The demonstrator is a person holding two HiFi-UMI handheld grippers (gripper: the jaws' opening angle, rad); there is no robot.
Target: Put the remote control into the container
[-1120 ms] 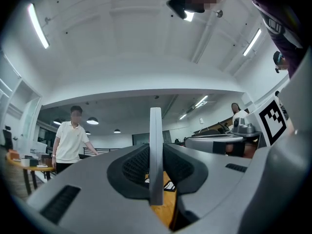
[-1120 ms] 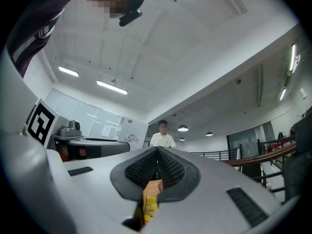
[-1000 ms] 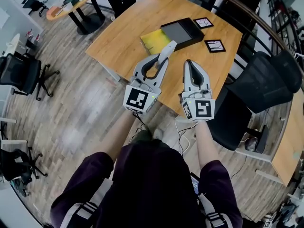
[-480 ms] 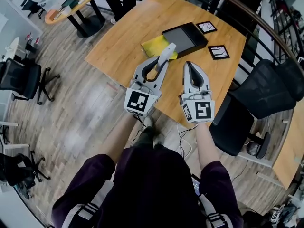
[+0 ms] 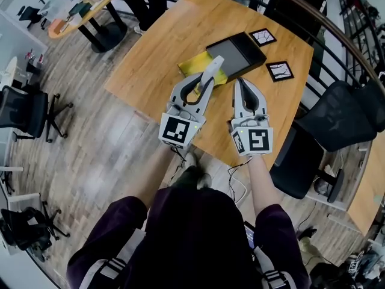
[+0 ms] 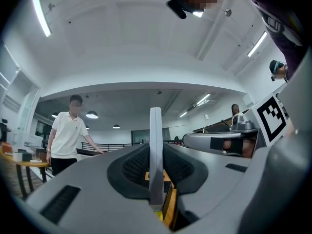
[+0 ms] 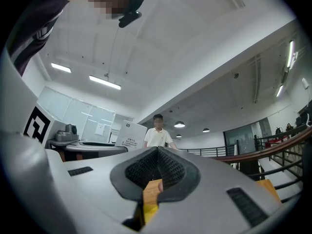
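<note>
Open office with plank floor; wooden table (image 5: 162, 47) below, bearing a black container (image 5: 236, 48) beside a yellow sheet (image 5: 198, 65). Remote control (image 5: 215, 67) pinched edge-on in left gripper (image 5: 201, 84), raised over the table, just short of the container. Right gripper (image 5: 240, 83) pressed together, empty. Risks: slim body pivoting or slipping from so narrow a pinch; far end catching the container's rim if lowered too early.

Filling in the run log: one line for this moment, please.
left tool: holds remote | right tool: shut, empty | container: on table, remote not in it
</note>
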